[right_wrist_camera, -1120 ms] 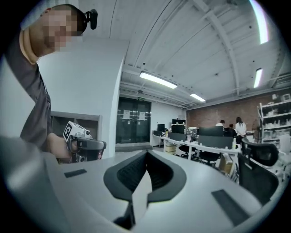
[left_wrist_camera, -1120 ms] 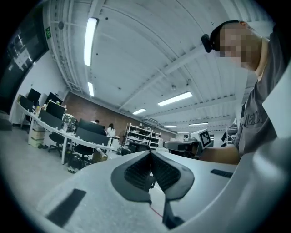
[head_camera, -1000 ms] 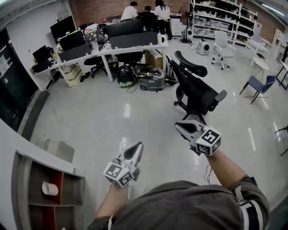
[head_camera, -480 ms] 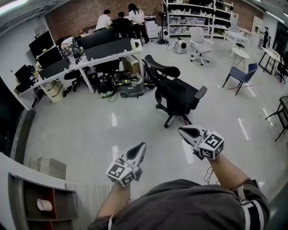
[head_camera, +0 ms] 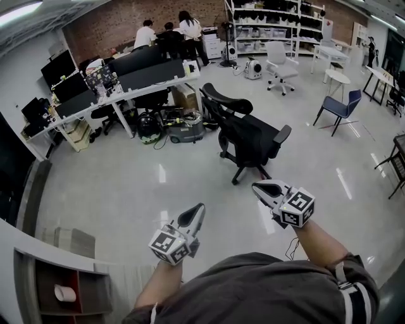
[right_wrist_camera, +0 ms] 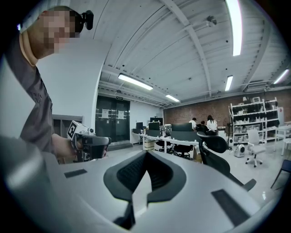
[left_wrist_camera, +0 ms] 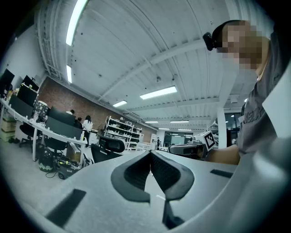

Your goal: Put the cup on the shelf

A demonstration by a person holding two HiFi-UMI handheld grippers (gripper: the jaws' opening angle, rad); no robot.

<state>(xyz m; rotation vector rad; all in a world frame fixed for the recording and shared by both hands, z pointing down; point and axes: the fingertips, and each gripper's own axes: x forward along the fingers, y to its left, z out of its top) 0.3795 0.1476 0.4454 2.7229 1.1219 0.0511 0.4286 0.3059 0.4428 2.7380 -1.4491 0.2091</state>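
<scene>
A white cup sits inside a compartment of the grey shelf with a red inner wall, at the lower left of the head view. My left gripper is held out level over the floor, to the right of the shelf and apart from it. Its jaws are shut with nothing between them. My right gripper is further right, also shut and empty. Each gripper view shows the other gripper beside it: the right gripper and the left gripper.
A black office chair stands on the glossy floor just beyond the grippers. Desks with monitors, vacuum cleaners, a blue chair, storage racks and several people are further back.
The head view has swung, so the shelf and cup slid lower and further left in the picture. Both grippers stay shut and keep about the same places before me.
</scene>
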